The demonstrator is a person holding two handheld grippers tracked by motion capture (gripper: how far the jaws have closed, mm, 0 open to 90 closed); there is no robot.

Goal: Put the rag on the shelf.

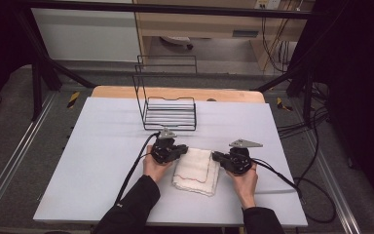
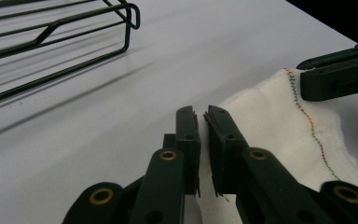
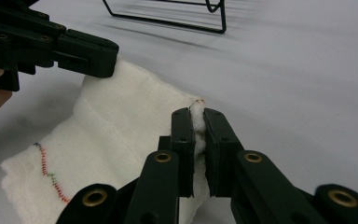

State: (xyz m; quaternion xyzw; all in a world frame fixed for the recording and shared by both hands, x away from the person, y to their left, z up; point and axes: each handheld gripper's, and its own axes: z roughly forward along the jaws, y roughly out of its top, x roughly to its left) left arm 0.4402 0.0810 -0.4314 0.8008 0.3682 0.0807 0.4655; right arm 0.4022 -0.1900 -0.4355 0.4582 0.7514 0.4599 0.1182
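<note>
My left gripper point(image 1: 182, 149) sits at the left upper corner of the cloth point(image 1: 195, 170), my hand point(image 1: 155, 168) behind it with the forearm coming up from the near edge of the table point(image 1: 102, 165) in a dark sleeve. It points to the right and slightly away from me, low over the table. Seen from this gripper's own camera, its fingers point(image 2: 189, 135) are drawn narrow with the cloth's edge between them, a thin gap left at the tips.

My right gripper point(image 1: 215, 156) mirrors it on the cloth's right upper corner, pointing left toward the other, my right hand point(image 1: 246, 183) cupped beneath its body. Its fingers point(image 3: 182, 140) are clamped on a pinch of cloth, with white fabric bulging up between the pads and out past the tips.

The cloth lies folded on the table in front of me, between the two grippers, its upper corners taken and the rest resting flat; a coloured zigzag stitch runs across it. The two grippers face each other, near but apart.

A wire rack point(image 1: 168, 109) stands farther back on the table, well apart from the cloth.
</note>
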